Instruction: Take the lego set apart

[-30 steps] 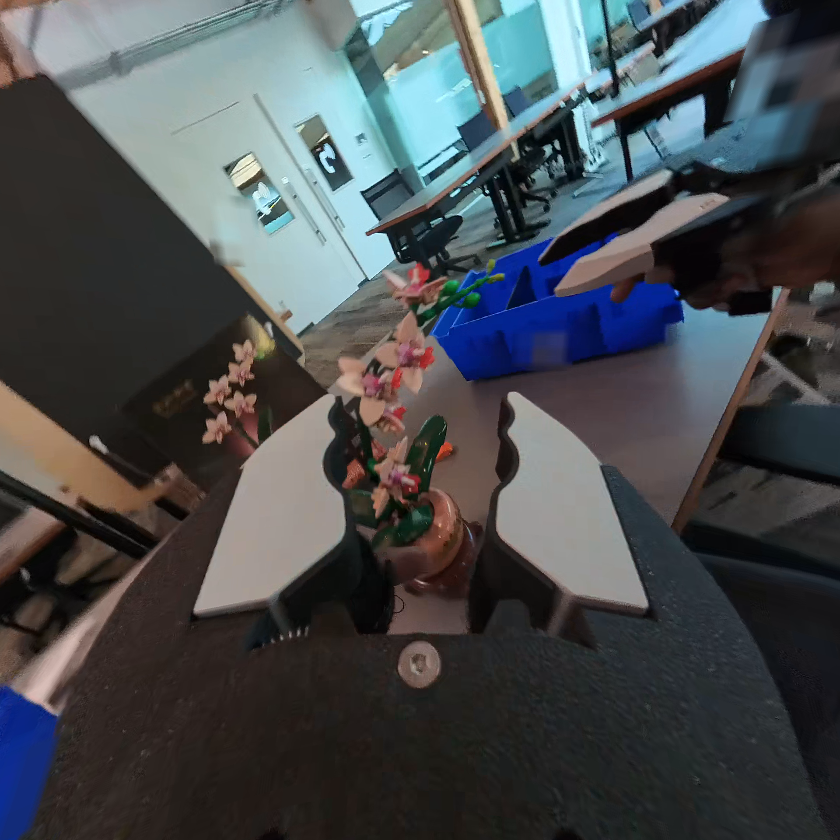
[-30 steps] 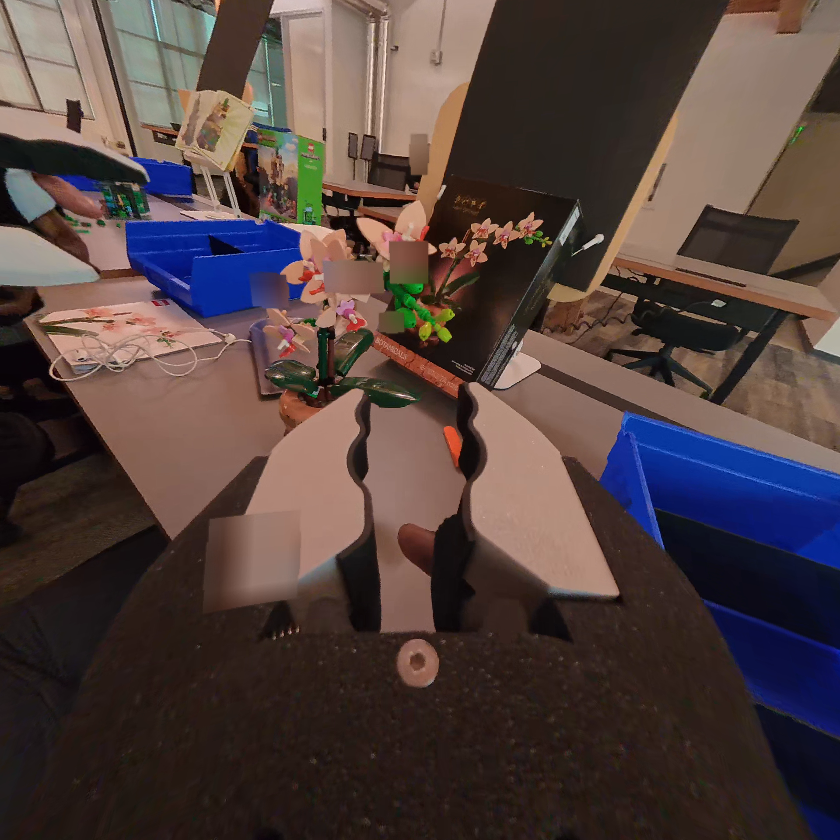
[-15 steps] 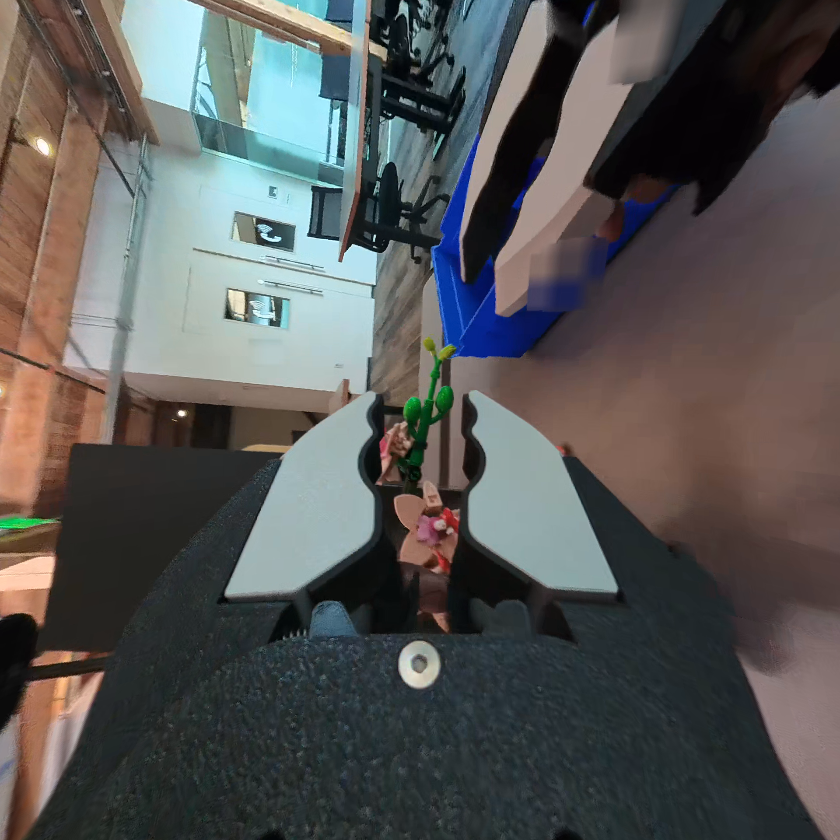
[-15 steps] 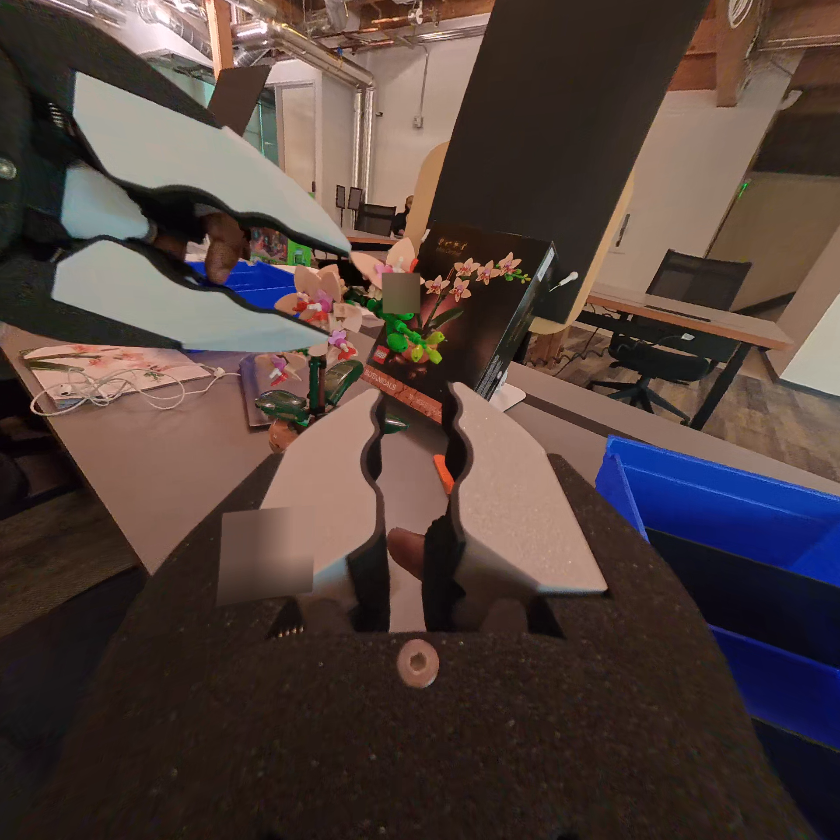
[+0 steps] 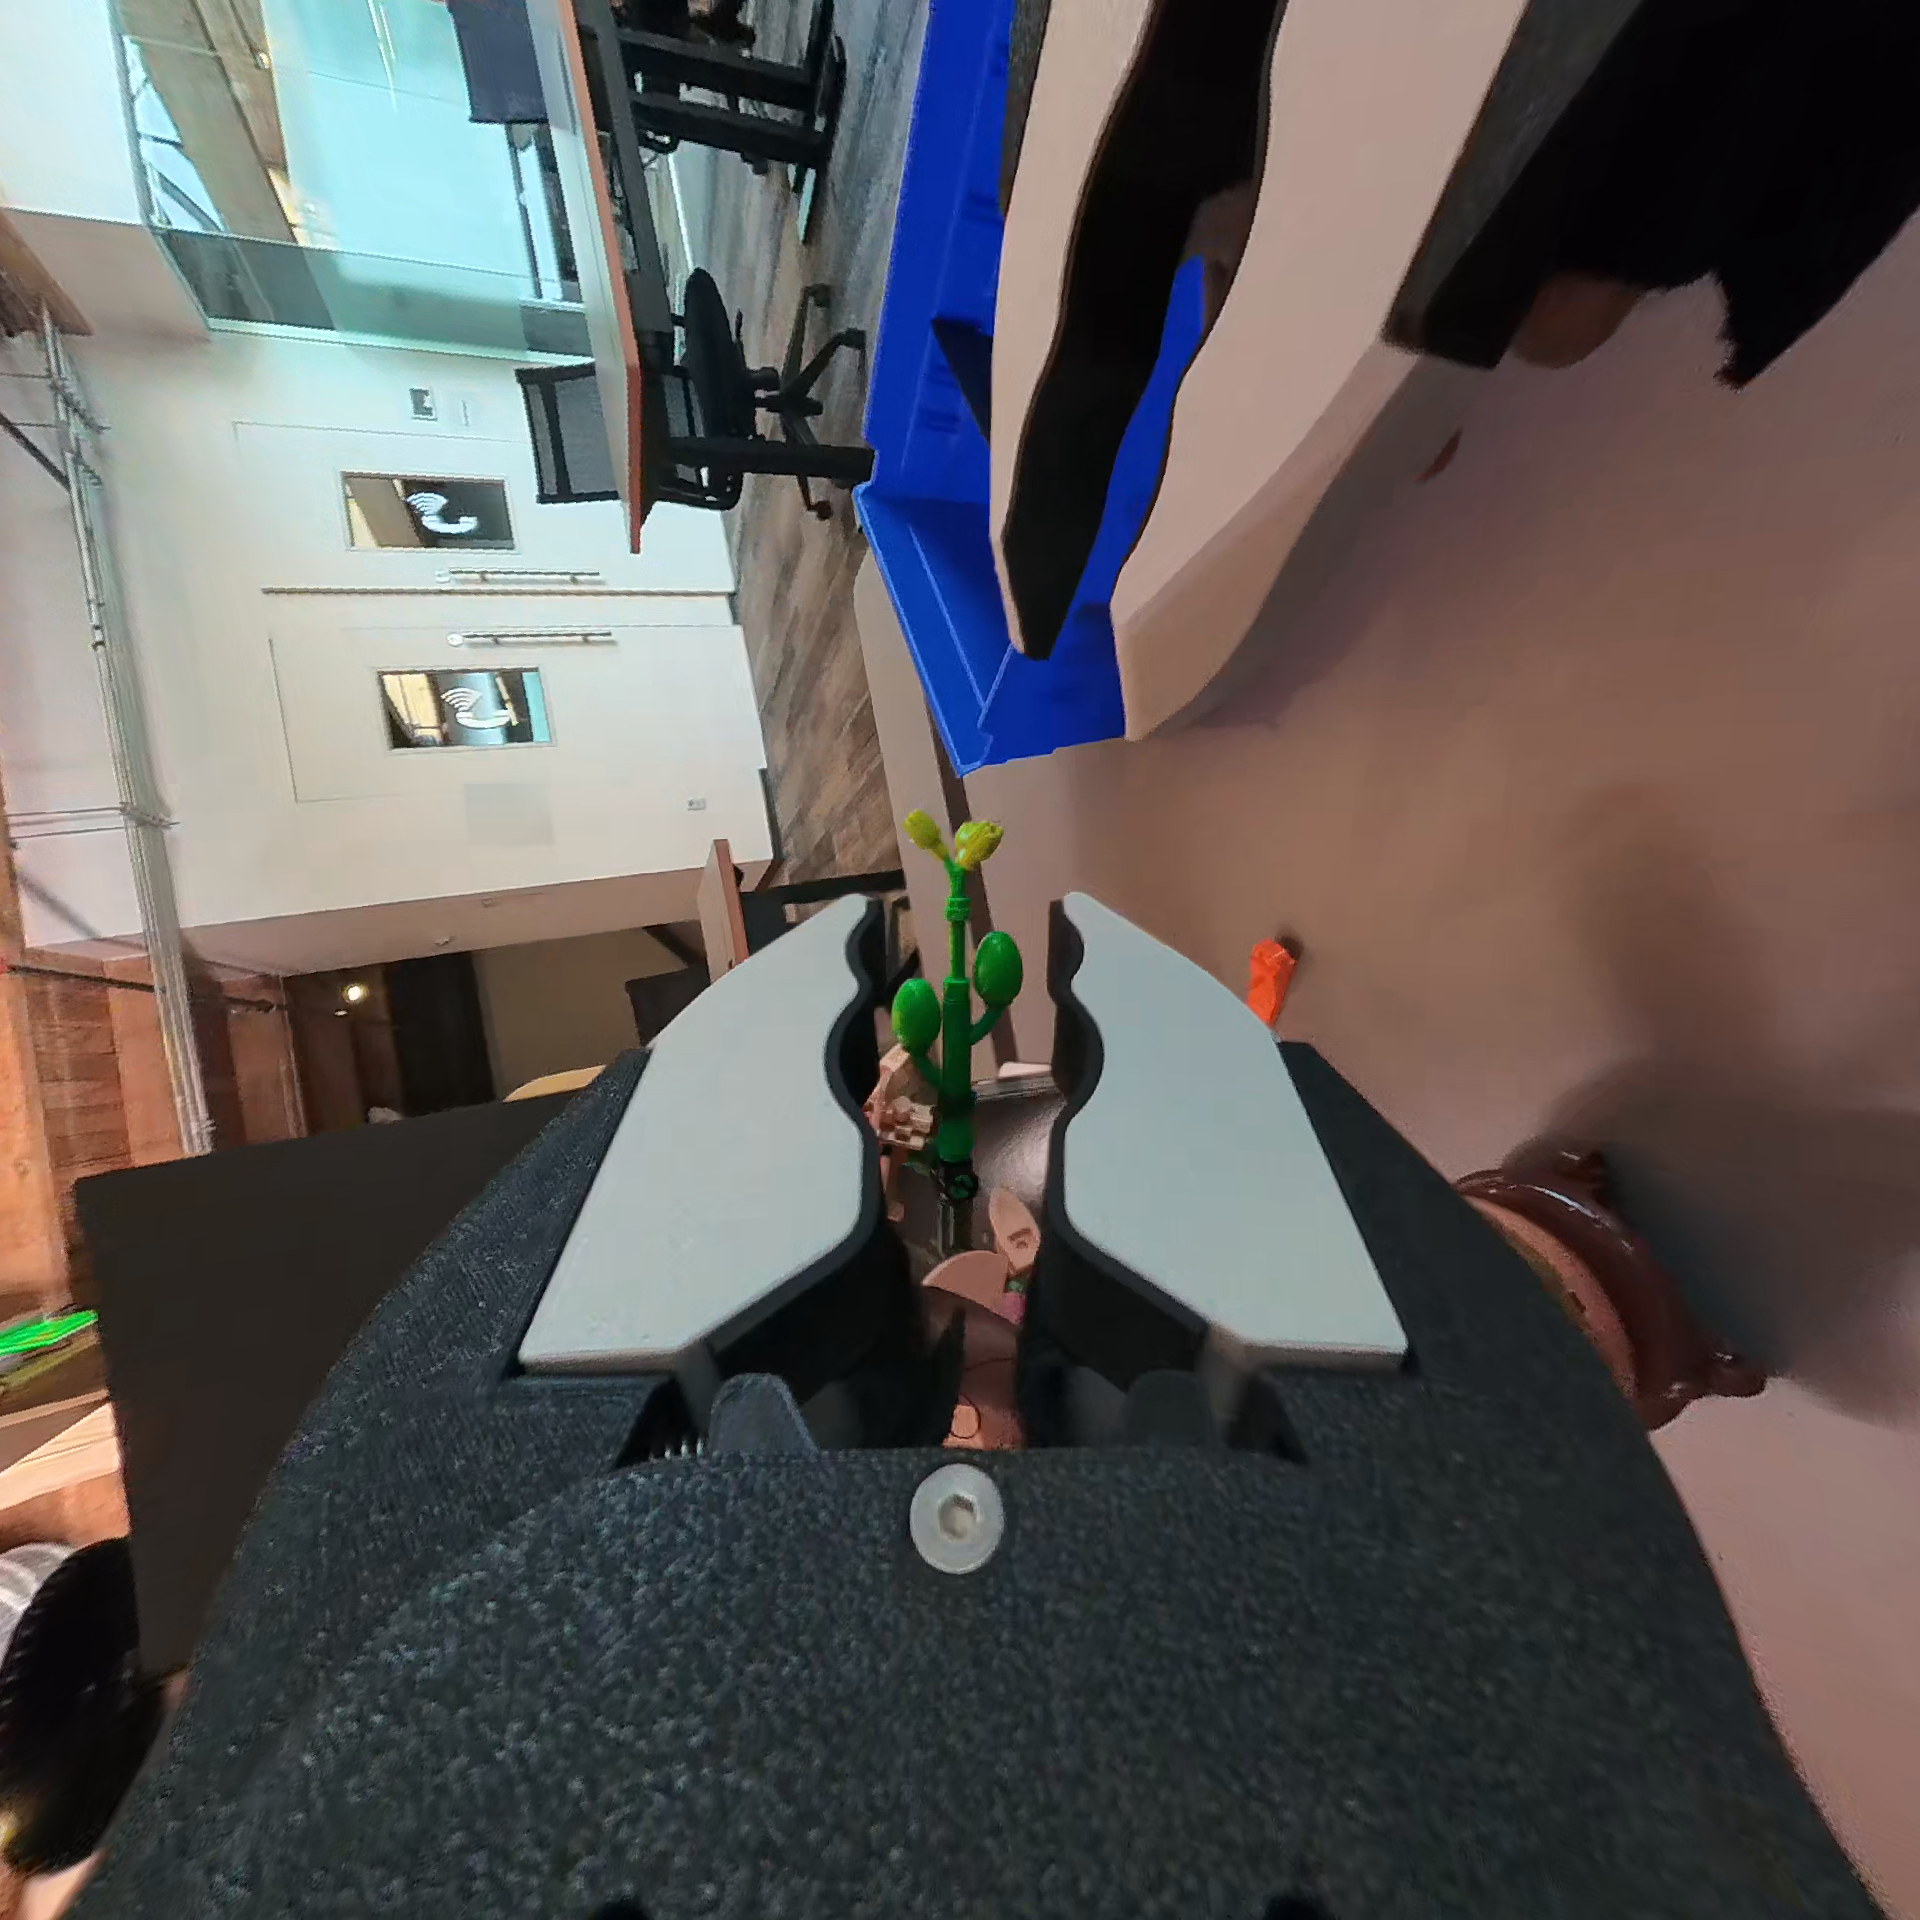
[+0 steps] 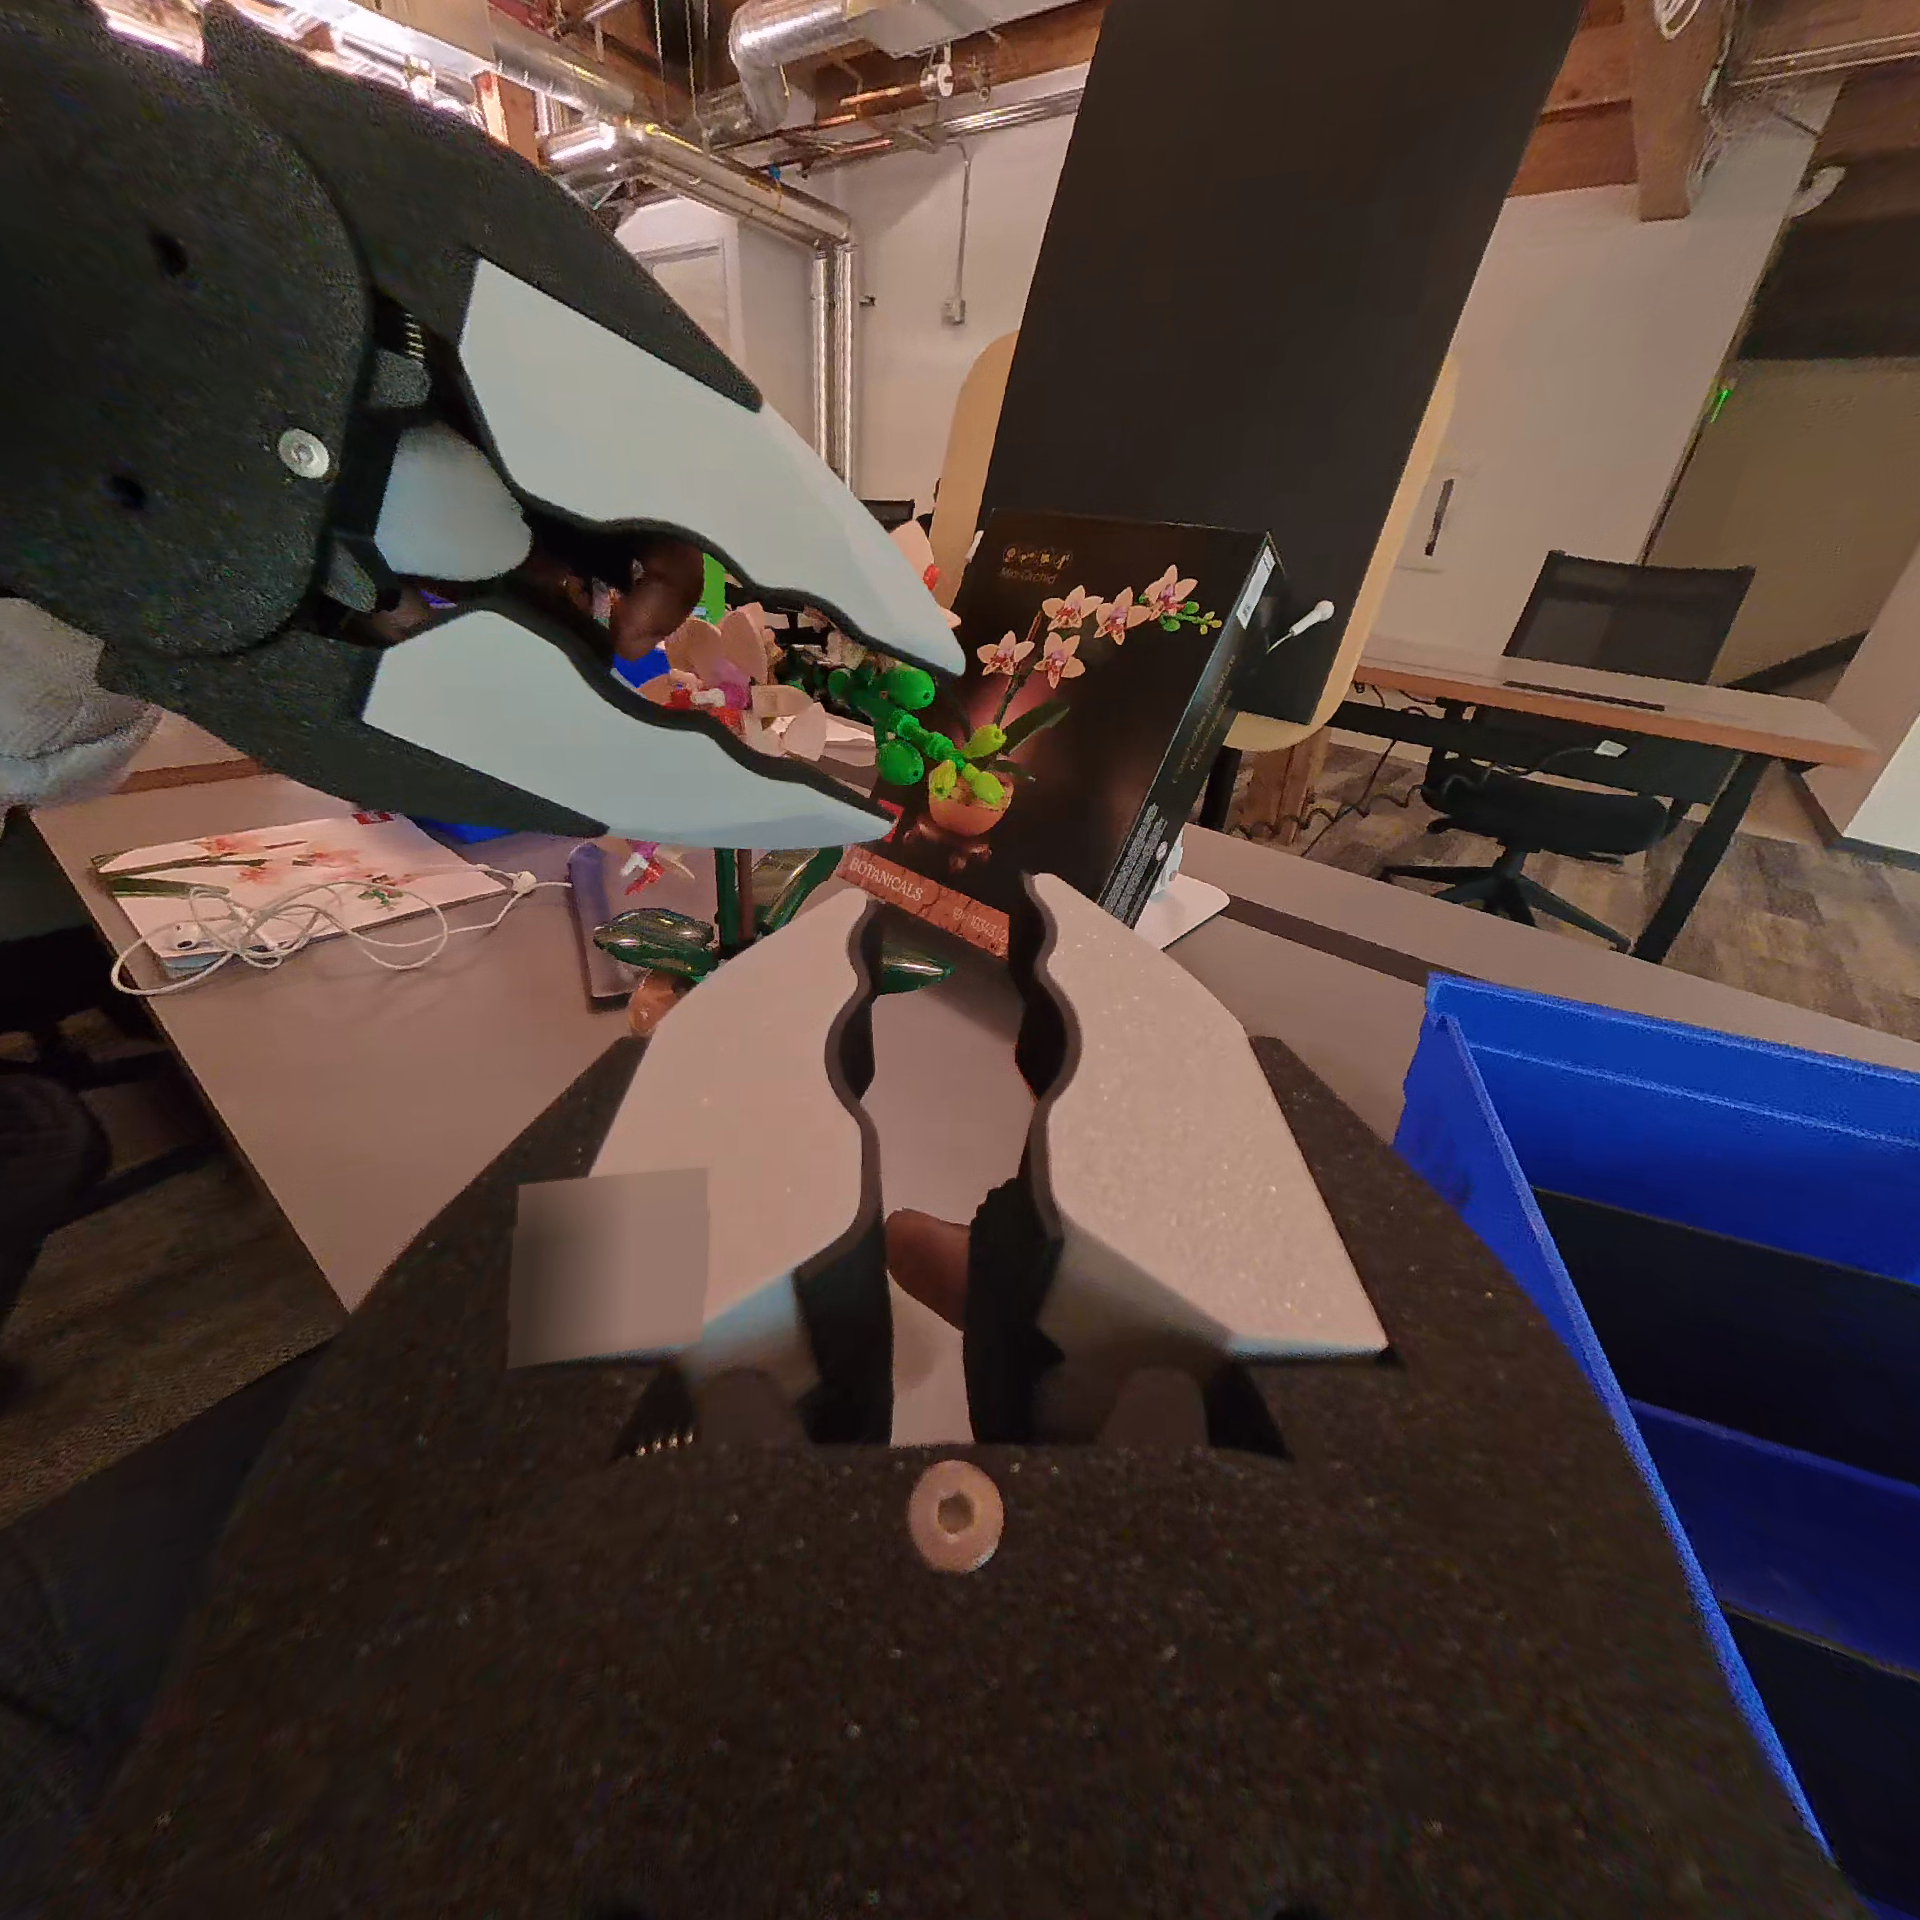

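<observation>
The lego orchid's green bud stem (image 5: pixel 954 1039) runs up the gap between the fingers of my left gripper (image 5: pixel 966 904), which lies on its side. The jaws are narrowed around the stem, with pale petals deeper between them. I cannot see them pressing on it. The brown pot (image 5: pixel 1590 1278) stands on the table to the right. In the right wrist view the left gripper (image 6: pixel 920 743) reaches in from the left over the flowers and green buds (image 6: pixel 899 717). My right gripper (image 6: pixel 940 888) is partly open and empty, just short of the dark green leaves (image 6: pixel 655 935). It also shows in the left wrist view (image 5: pixel 1086 691).
The black orchid set box (image 6: pixel 1122 707) stands behind the plant. A blue divided bin (image 6: pixel 1662 1195) sits at the right on the grey table (image 6: pixel 416 1039). A booklet with a white cable (image 6: pixel 291 883) lies at the left. A small orange piece (image 5: pixel 1270 977) lies on the table. Across from one pair of fingers to the other is roughly 5 cm. From the left gripper's tips to the brown pot (image 5: pixel 1590 1278) is close to 20 cm.
My left gripper rolled onto its side, narrowed its jaws and slid along the flower stem. My right gripper moved closer to the plant, with the same small gap.
</observation>
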Demonstrator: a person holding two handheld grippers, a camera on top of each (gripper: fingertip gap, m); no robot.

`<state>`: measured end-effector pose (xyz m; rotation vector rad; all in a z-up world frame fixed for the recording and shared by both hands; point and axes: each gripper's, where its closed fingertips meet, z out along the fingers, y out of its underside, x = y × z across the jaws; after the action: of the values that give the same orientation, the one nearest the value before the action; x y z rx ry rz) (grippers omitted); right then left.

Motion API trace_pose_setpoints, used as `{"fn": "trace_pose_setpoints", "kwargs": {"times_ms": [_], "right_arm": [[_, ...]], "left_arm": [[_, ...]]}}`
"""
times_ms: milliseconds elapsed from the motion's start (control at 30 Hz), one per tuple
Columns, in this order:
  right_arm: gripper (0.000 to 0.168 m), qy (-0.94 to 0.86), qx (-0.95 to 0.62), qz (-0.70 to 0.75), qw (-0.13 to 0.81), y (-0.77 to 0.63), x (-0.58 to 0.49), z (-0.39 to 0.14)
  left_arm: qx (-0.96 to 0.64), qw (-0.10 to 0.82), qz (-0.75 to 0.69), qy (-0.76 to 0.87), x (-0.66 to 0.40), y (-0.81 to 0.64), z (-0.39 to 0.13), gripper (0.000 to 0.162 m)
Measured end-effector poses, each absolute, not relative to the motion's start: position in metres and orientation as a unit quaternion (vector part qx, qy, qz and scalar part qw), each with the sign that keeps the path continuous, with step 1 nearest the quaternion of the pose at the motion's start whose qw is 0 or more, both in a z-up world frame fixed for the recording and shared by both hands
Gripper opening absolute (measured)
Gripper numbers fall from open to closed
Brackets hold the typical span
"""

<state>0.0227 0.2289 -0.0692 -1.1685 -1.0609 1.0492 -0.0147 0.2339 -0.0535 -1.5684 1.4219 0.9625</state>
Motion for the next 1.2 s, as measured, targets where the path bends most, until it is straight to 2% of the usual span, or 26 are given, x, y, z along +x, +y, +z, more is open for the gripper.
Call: {"fn": "trace_pose_setpoints", "kwargs": {"times_ms": [33,633,1200], "right_arm": [[0.023,-0.454,-0.501,0.450,0.583,0.229,0.023,-0.069],[0.013,-0.414,-0.509,0.436,0.616,0.229,0.006,-0.061],[0.012,-0.401,-0.511,0.419,0.635,0.231,-0.001,-0.054]], "left_arm": [[-0.616,0.394,0.389,0.561,-0.016,0.235,-0.053,0.029],[-0.599,0.358,0.418,0.581,-0.023,0.242,-0.059,0.021],[-0.586,0.343,0.450,0.580,-0.024,0.241,-0.054,0.019]]}}
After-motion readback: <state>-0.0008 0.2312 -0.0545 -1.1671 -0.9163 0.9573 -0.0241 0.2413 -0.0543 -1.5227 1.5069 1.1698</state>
